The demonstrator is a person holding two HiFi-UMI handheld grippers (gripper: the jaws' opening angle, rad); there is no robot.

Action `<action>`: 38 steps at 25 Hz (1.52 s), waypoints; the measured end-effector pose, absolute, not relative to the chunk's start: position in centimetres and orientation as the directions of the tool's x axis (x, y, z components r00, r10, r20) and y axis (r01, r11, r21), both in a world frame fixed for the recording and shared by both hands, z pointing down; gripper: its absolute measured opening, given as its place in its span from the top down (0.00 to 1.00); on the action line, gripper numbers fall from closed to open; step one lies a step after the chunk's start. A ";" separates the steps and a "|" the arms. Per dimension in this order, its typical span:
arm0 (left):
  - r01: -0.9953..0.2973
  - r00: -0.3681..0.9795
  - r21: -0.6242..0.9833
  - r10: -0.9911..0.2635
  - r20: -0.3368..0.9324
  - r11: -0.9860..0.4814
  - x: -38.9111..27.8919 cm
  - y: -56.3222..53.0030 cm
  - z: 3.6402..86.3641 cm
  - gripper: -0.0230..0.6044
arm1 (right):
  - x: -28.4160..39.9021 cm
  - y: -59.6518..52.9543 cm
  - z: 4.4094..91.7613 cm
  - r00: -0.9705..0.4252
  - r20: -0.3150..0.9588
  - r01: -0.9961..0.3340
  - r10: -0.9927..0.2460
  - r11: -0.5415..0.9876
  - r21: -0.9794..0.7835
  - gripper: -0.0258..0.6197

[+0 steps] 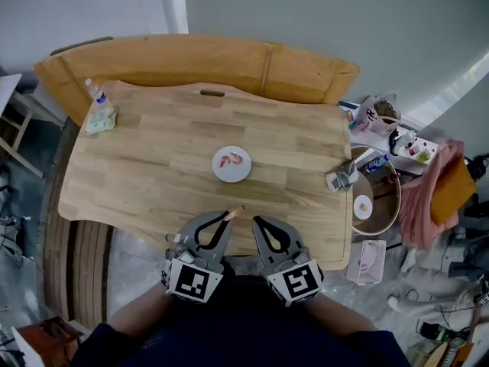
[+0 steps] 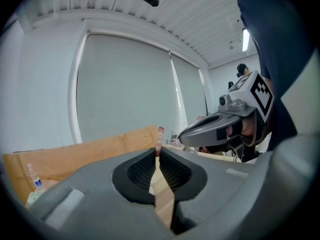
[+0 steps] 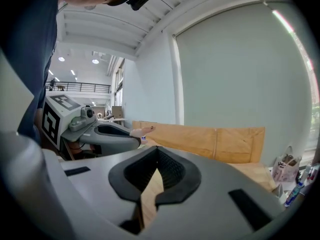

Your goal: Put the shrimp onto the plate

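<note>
The left claw [image 1: 227, 220] hangs over the near edge of the pale wooden surface [image 1: 153, 174], close to the person's body. Its jaws are pinched together on a thin pink shrimp [image 2: 159, 136]. The shrimp sticks out past the ribbed pads [image 2: 142, 170], with its dark tip pointing away from the claw.

The right claw [image 1: 258, 222] is just beside the left one, at about the same height and apart from it. In the right gripper view its jaws meet at the tips with nothing between them.

A small round white plate [image 1: 221, 173] sits near the middle of the surface, well beyond both claws. Two more pink shrimp [image 1: 231, 159] lie on it.

At the far left corner a clear plastic bottle [image 1: 94, 90] stands next to a pale green packet [image 1: 100, 119]. A long sheet of brown cardboard [image 1: 191, 61] runs behind the far edge of the surface.
</note>
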State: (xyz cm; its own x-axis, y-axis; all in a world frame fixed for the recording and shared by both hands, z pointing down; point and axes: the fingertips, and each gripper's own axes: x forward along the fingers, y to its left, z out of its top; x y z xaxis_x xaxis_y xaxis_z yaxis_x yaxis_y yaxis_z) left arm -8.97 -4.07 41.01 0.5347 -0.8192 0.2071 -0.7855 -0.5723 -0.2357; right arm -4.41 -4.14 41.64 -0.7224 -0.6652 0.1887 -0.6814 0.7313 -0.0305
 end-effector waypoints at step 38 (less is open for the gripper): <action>-0.616 0.288 -0.458 -0.724 0.626 -0.641 -10.8 -19.6 63.5 0.92 | 0.3 -10.7 46.0 -0.686 0.330 -0.706 -0.649 0.704 -0.083 0.95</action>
State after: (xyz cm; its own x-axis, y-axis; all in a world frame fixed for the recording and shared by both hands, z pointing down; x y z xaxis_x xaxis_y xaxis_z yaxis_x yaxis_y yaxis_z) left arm -10.82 -19.63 63.54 0.2882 -0.7244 0.6262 -0.6163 -0.6409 -0.4577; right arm 0.29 -10.75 46.01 -0.6856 -0.6491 0.3297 -0.7058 0.7035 -0.0827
